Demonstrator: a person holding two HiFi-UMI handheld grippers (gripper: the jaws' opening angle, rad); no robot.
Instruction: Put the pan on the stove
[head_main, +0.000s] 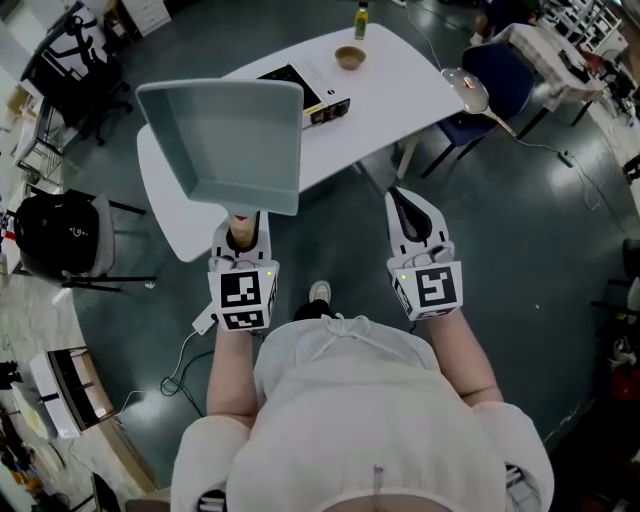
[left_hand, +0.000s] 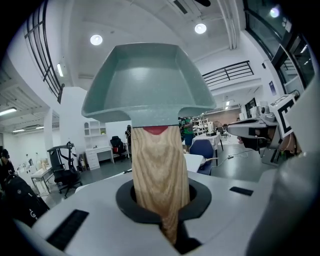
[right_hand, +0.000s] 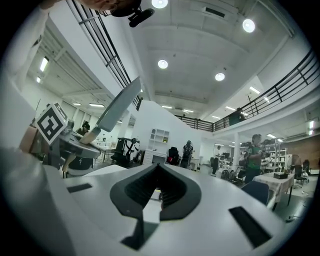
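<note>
Left gripper view: left claw (left_hand: 160, 207) pinched tight on the pale wooden handle (left_hand: 159, 165) of the pan (left_hand: 150, 75). The grip sits at the tail end of the handle, well back from the pan body.

Head view: pan is grey-green with a squarish rim, held up in the air with its inside showing. It appears over the near-left edge of the white desk (head_main: 400, 80) and touches nothing. A dark flat slab (head_main: 288, 76) lies toward the far edge, partly hidden behind the pan; probably the stove, not certain.

Right claw (head_main: 404, 196) is pressed together with nothing in it, just off the desk's near edge.

Handling, as a judgement: stiff body, not fragile. The weight sits far ahead of the grip, so the pan will tend to droop or roll about the smooth handle. A hold nearer the body would steady it.
</note>
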